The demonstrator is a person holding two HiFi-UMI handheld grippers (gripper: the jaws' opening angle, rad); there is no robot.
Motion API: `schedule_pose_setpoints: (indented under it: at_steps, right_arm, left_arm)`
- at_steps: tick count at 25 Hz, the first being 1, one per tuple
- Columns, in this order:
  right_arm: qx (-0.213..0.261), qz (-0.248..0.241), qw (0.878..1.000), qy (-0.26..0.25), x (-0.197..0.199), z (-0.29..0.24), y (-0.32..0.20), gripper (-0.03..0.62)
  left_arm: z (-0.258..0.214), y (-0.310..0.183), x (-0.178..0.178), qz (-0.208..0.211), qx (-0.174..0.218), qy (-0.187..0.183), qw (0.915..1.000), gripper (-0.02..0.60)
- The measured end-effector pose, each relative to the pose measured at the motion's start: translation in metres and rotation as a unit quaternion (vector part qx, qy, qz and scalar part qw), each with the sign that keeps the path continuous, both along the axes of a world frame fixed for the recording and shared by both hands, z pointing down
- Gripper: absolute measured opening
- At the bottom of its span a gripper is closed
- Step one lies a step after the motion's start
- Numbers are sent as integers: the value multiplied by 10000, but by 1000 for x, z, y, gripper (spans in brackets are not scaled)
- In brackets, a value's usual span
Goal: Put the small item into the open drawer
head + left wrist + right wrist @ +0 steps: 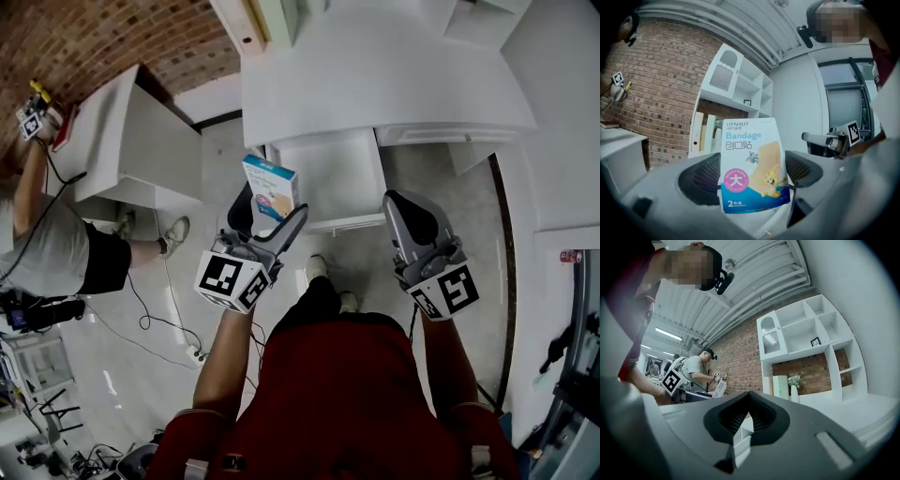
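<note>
while left gripper [272, 214] clamps bandage pack [752, 164] | right gripper [748, 418] jaws together, empty

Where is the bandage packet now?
In the head view, the blue and white bandage packet stands upright between the jaws of the left gripper, left of centre, at the left edge of the open white drawer.
</note>
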State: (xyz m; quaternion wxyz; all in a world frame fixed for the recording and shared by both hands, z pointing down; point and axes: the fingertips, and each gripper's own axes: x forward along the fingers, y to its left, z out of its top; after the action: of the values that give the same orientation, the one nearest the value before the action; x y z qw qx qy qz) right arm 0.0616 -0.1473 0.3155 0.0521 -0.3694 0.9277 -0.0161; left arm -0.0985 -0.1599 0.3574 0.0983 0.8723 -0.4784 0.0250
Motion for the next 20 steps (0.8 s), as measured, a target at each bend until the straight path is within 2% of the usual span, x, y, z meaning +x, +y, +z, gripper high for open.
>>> schedule_pose_setpoints:
  at_steps: [5, 10, 17, 20]
  right_arm:
    - [-144, 156, 9997, 119, -24, 12, -41, 11]
    - [-241, 376, 9987, 239, -47, 22, -66, 11]
    - [-433, 590, 9967, 344, -49, 39, -94, 12]
    - [-492, 607, 9964, 331, -48, 43, -108, 12]
  left_arm:
    - [33, -37, -11, 294, -322, -130, 9990, 430]
    - [77, -61, -18, 676, -762, -277, 9944, 430]
    - [124, -88, -15, 963, -1273, -431, 9862, 430]
    - [146, -98, -12, 1058, -1529, -627, 9806, 430]
